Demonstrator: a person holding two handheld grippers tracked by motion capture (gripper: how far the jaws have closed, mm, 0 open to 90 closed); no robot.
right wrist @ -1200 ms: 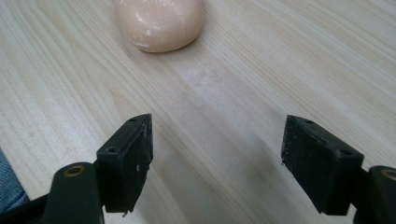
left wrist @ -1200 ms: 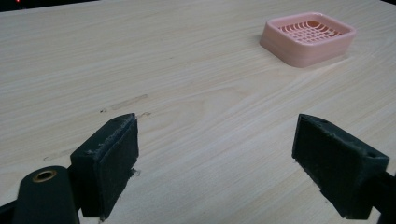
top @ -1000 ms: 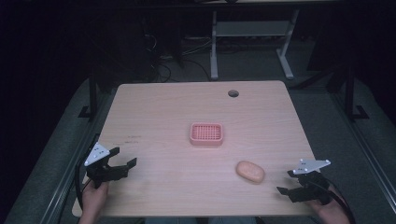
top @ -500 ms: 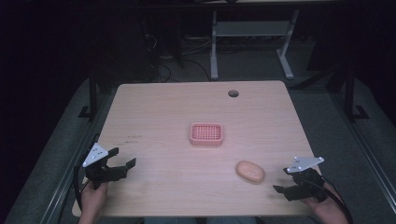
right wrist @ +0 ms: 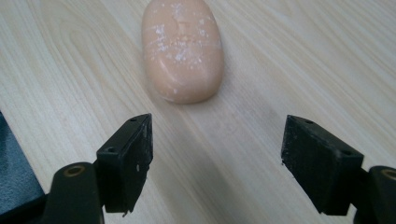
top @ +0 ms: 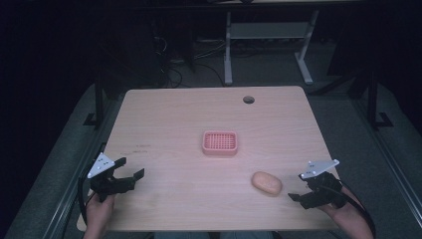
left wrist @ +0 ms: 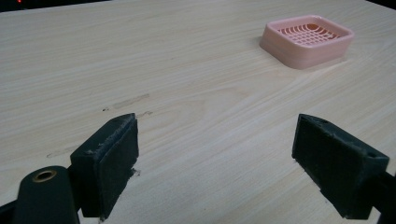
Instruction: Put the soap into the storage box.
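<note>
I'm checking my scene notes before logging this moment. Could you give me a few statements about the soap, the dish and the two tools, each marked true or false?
1. The soap bar lies in the pink soap dish. False: it lies on the table, apart from the dish.
2. The right tool is open, holding nothing. True.
3. The left tool grips the dish. False: it is open, with the dish farther off.
4. The dish is empty. True.

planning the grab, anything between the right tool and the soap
Nothing: bare table between the open right tool and the soap, in the right gripper view.
</note>
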